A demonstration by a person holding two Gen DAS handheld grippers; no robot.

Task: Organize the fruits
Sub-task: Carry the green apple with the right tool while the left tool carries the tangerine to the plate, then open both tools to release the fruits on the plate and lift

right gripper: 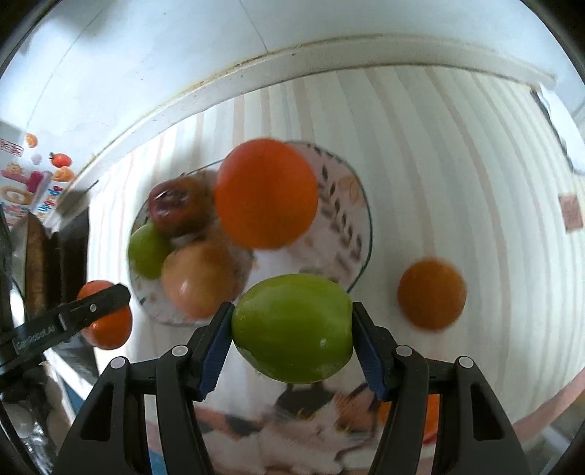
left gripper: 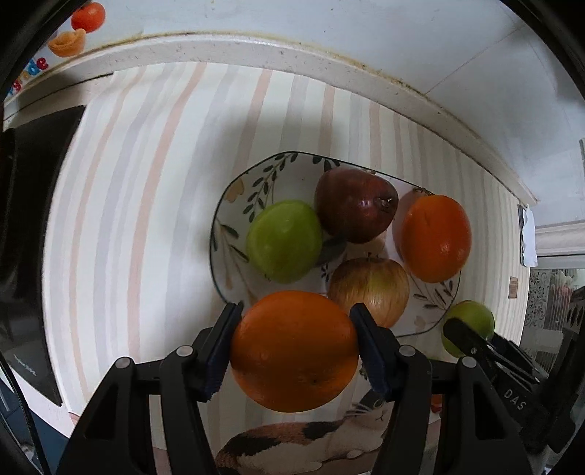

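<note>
My left gripper [left gripper: 294, 347] is shut on an orange [left gripper: 294, 350], held above the near rim of a leaf-patterned plate [left gripper: 234, 204]. On the plate lie a green apple [left gripper: 283, 241], a dark red fruit [left gripper: 354, 204], a second orange [left gripper: 435, 237] and a yellow-red apple [left gripper: 369, 288]. My right gripper [right gripper: 292, 332] is shut on a green apple [right gripper: 292, 329], also raised near the plate's [right gripper: 351, 219] edge. The right wrist view shows the left gripper's finger [right gripper: 91, 307] in front of its orange [right gripper: 106, 321]. Another orange [right gripper: 431, 292] rests on the cloth right of the plate.
A striped tablecloth [left gripper: 146, 219] with a cat print [left gripper: 303, 445] near the front covers the table. A white ledge [left gripper: 256, 51] and wall run behind it. A dark object [left gripper: 33, 255] sits at the left edge. Fruit stickers [left gripper: 78, 29] decorate the far left.
</note>
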